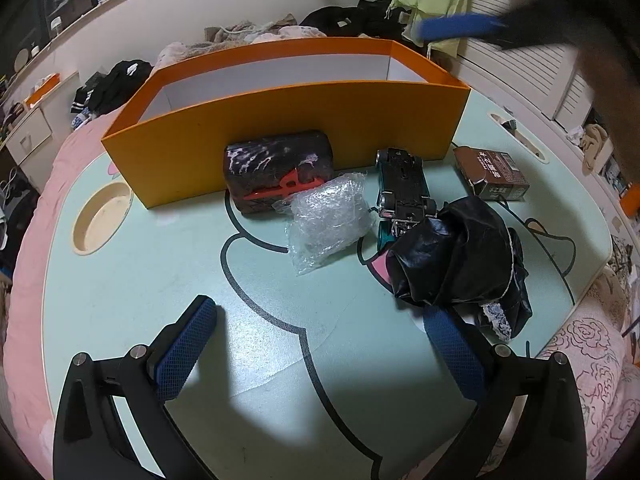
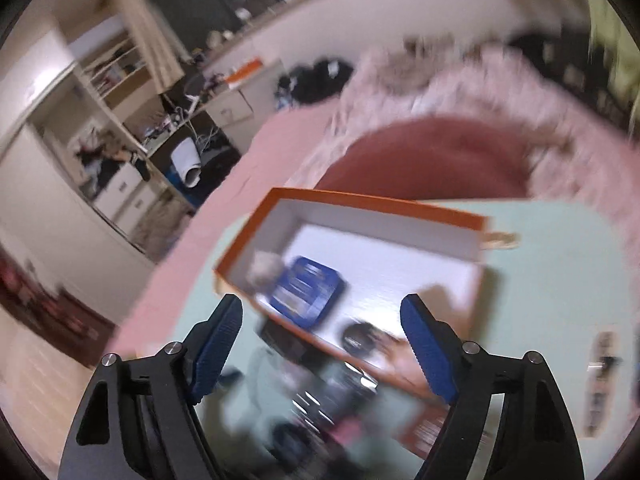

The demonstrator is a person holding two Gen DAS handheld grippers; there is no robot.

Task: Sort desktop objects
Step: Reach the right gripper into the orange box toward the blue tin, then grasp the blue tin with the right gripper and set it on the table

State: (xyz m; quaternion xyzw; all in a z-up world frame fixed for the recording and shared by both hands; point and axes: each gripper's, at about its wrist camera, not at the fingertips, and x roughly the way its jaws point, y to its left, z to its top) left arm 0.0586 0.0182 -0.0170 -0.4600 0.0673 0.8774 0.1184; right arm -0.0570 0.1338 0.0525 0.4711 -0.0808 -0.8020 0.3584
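Overall, a pale green lap table (image 1: 132,288) printed with a cartoon outline is seen resting on pink bedding (image 1: 592,360). An open orange box (image 1: 280,120) with a white interior is found standing on the table at 12 o'clock in the left wrist view. A crumpled black bag (image 1: 452,256) with lace trim is recorded at 3 o'clock of the table's middle, touching the rear of an overturned teal toy car (image 1: 404,188). A dark rectangular block (image 1: 276,160) bearing an orange clip is noted against the box's front wall, with a clear bubble-wrap pouch (image 1: 328,220) lying just beside it at 5 o'clock and overlapping its lower corner. A small brown carton (image 1: 492,174) is seen at 2 o'clock, apart from the car.

The left gripper (image 1: 320,356) is held low over bare table at 6 o'clock; its jaws are spread wide, nothing is between them, and the right-hand pad stands just beside the bag; contact cannot be determined.

In the blurred right wrist view, the right gripper (image 2: 324,348) is seen above the box (image 2: 400,210), jaws apart and holding nothing. A blue flat object (image 2: 306,292) and a pale grey lump (image 2: 264,270) are recorded inside the box near its 9 o'clock end; neither can be identified further.
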